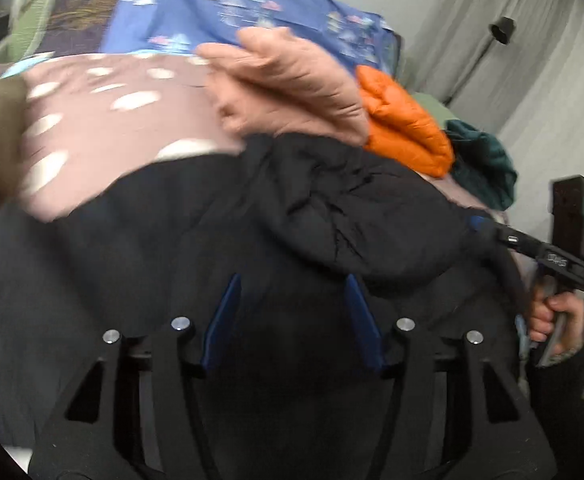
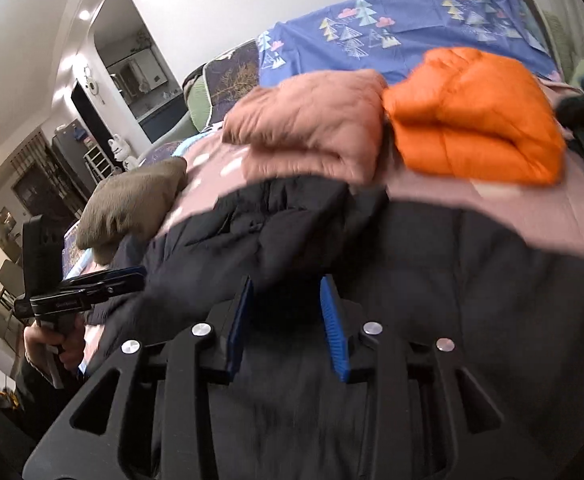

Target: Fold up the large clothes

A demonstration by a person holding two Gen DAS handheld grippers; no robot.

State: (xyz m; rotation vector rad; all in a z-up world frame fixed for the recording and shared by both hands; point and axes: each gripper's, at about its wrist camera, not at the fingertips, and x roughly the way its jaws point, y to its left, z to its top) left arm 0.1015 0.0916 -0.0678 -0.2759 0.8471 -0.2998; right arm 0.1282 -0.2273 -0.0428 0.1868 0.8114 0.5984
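Note:
A large black padded jacket (image 1: 332, 208) lies on the pink spotted bed cover and fills the lower half of both views; it also shows in the right wrist view (image 2: 276, 224). My left gripper (image 1: 292, 280) hovers over the jacket with its blue pads apart and nothing between them. My right gripper (image 2: 286, 280) is also open, over the jacket's near part. The right gripper shows at the right edge of the left wrist view (image 1: 488, 228), its tip at the jacket's edge. The left gripper shows at the left of the right wrist view (image 2: 132, 276), touching the jacket's side.
A folded pink jacket (image 2: 312, 128) and a folded orange jacket (image 2: 476, 120) lie behind the black one. A dark green garment (image 1: 484, 160) lies at the right. An olive cushion (image 2: 132, 204) sits at the left. A blue patterned sheet (image 2: 392, 36) covers the back.

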